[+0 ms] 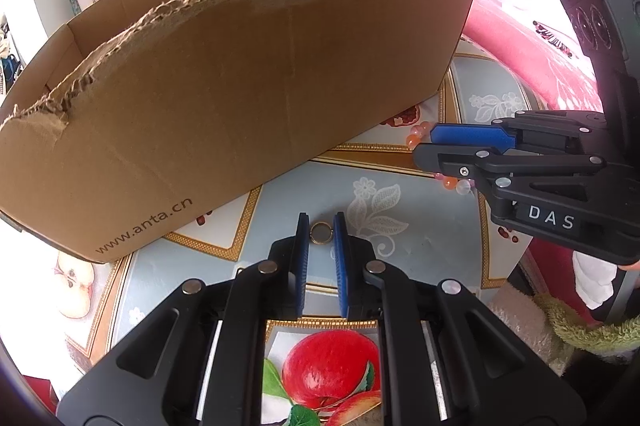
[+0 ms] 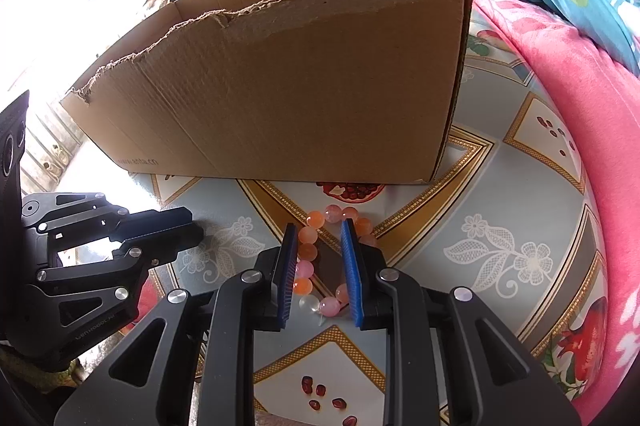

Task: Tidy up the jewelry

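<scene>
A small gold ring (image 1: pixel 321 232) lies flat on the patterned tablecloth, between the tips of my left gripper (image 1: pixel 321 226), whose jaws stand slightly apart on either side of it. A bracelet of orange and pink beads (image 2: pixel 316 222) lies on the cloth below my right gripper (image 2: pixel 319 230), which is open and straddles it. In the left wrist view the beads (image 1: pixel 416 135) peek out around the right gripper (image 1: pixel 424 143). The left gripper (image 2: pixel 192 226) shows at the left of the right wrist view.
A brown cardboard box (image 1: pixel 240 97) with a torn near wall stands just behind both gripper tips; it also fills the right wrist view (image 2: pixel 304 85). A pink blanket (image 2: pixel 580 113) borders the table on the right.
</scene>
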Motion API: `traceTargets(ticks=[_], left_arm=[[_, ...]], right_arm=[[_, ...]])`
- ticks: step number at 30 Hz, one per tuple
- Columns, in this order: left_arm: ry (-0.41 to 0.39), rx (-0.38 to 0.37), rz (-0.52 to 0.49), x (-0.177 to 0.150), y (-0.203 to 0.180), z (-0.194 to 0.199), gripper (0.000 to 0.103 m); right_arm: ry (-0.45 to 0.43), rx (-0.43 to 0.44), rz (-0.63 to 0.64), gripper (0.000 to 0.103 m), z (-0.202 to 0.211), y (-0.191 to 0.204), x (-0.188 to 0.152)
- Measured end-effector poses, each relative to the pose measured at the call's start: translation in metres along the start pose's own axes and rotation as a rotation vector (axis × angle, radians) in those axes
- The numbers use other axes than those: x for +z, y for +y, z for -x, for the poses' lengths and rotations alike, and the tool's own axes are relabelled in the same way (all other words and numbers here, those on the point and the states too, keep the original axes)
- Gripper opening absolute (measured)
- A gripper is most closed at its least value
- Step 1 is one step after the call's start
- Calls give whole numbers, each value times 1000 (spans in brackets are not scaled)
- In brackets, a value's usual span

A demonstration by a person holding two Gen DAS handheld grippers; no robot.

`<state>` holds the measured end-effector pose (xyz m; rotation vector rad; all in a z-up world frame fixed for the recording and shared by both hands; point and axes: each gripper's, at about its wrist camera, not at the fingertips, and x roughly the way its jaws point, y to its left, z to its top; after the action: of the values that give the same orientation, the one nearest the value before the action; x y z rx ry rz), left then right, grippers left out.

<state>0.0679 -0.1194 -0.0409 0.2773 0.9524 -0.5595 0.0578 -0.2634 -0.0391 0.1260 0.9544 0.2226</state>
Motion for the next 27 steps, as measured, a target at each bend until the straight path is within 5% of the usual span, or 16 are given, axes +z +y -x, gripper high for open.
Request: traceTargets(ticks=[10,15,27], left_arm=[[-55,-10,14,-3,10,24,11],[-86,-57,42,-4,15,44,11],[-236,-140,35,15,33,112,11]], right_arm=[[1,-79,70,22,-3,16,2],[5,-95,72,10,-3,20,4],[-138,203,-279,10,61,-48,22]])
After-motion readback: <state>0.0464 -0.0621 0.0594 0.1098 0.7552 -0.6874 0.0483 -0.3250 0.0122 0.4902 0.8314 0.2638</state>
